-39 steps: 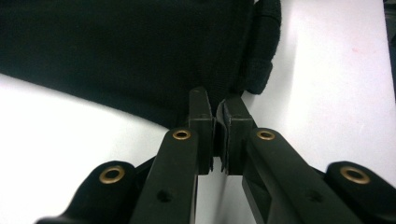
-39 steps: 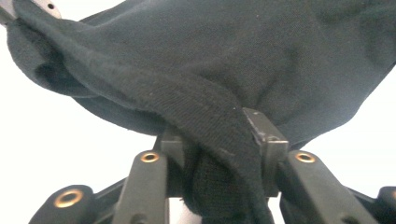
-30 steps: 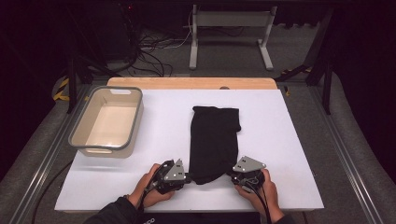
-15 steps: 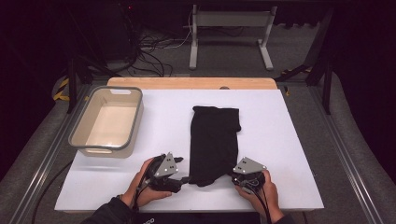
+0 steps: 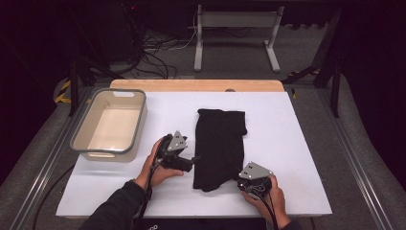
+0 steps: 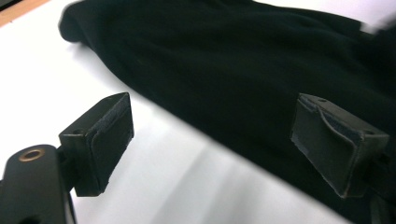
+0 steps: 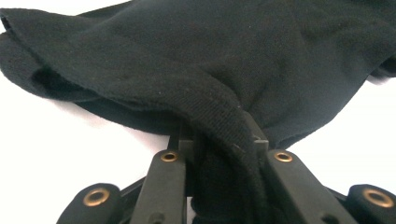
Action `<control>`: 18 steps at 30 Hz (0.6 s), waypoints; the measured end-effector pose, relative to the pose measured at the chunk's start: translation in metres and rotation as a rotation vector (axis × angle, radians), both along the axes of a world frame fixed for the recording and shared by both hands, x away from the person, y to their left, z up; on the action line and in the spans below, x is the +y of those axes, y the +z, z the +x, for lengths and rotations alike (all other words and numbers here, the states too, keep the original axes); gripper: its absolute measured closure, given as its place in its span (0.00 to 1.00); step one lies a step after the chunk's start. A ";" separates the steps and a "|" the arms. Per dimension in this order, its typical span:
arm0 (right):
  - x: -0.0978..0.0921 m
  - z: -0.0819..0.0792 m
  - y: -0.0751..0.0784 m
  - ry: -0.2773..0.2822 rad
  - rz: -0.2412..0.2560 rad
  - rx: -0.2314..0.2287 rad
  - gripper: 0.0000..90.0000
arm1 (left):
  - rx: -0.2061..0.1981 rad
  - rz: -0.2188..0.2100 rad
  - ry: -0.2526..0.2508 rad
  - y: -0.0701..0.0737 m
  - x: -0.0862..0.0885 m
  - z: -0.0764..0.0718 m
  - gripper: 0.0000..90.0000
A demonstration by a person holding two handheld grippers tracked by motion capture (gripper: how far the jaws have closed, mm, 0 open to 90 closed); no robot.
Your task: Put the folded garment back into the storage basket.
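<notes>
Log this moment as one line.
left gripper: open, at black cloth's left edge | right gripper: shut on cloth's near corner | cloth: flat on white table | bin: empty

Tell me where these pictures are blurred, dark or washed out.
High view: floor around the table is dark. Left gripper view: black cloth soft, far edge smeared, white top blown out. Right gripper view: cloth weave sharp by the right gripper, background table washed out.

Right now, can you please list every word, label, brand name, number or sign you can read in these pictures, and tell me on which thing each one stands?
None can be read.
Black folded cloth: plain, no tag or print shows.
Beige plastic tub with grey rim: no label.
White table top: no markings.
Pale marks at the near table edge: too small and cut off to read.
</notes>
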State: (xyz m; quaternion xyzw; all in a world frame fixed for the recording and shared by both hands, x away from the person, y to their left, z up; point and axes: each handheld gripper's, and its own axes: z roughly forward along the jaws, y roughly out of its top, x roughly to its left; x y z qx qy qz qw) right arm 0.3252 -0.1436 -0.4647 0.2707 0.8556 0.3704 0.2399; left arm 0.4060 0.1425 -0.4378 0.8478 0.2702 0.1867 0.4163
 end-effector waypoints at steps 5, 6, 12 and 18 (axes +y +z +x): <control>0.000 0.000 0.000 0.000 0.000 -0.002 0.84 | 0.059 -0.020 0.059 -0.005 -0.018 0.043 0.16; 0.000 0.000 0.000 0.001 0.001 -0.001 0.84 | 0.073 -0.021 0.066 -0.007 -0.021 0.052 0.15; 0.000 0.000 0.000 0.005 0.001 -0.003 0.84 | 0.143 -0.048 0.150 -0.011 -0.032 0.089 0.14; -0.001 -0.001 0.000 0.012 0.008 -0.002 0.84 | 0.211 -0.030 0.175 -0.020 -0.039 0.107 0.13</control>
